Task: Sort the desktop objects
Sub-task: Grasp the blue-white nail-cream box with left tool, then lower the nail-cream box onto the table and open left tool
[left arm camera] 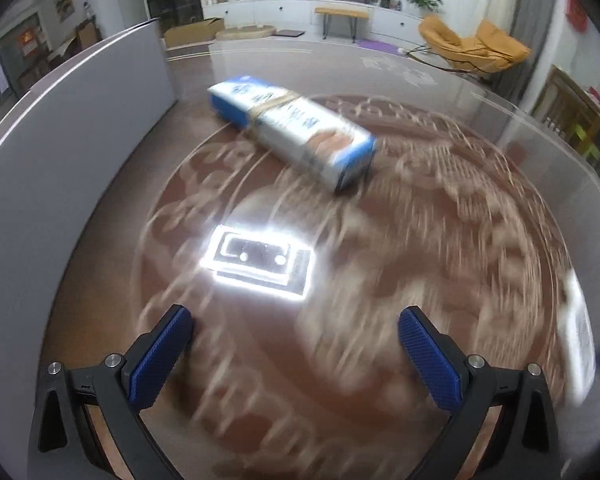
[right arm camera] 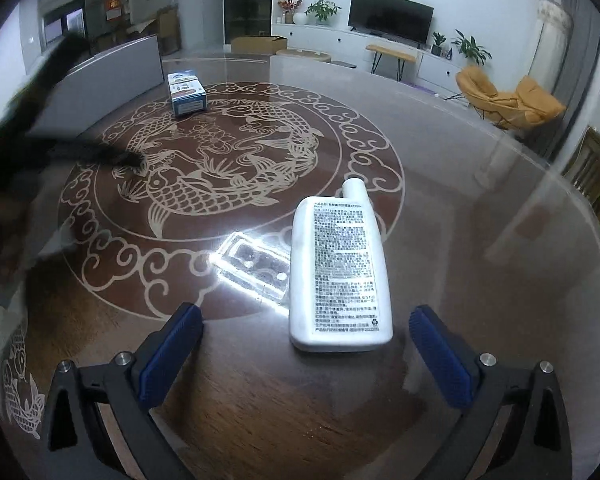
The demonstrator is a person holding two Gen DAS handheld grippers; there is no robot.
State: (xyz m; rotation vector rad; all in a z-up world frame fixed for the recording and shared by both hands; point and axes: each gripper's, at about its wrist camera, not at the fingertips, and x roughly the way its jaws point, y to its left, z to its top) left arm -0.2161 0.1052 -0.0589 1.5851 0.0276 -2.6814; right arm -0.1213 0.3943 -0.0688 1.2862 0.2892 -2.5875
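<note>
While the left wrist view smears with blur across the patterned table, your left gripper sits at the bottom of the frame with its blue-padded fingers spread wide and nothing between them. Above centre, a long blue-and-white package lies on the tabletop, running from the upper left toward the middle right, with a tan band around its middle. Between that package and your fingertips, a bright rectangular glare reflects off the glossy surface. At the right edge you see a blurred white object; the blur is too heavy to tell what it is. A grey panel curves along the left side of the table.

In the right wrist view, which is sharp, your right gripper is likewise wide open and holds nothing. A white bottle lies flat on the table, label side up, cap pointing away from you; its base sits between your two fingertips, closer to the right one but touching neither. The light glare sits just left of the bottle. Far off, in the upper left, a small blue-and-white box rests at the edge of the carp pattern. A dark blurred shape crosses the left of the frame.
</note>
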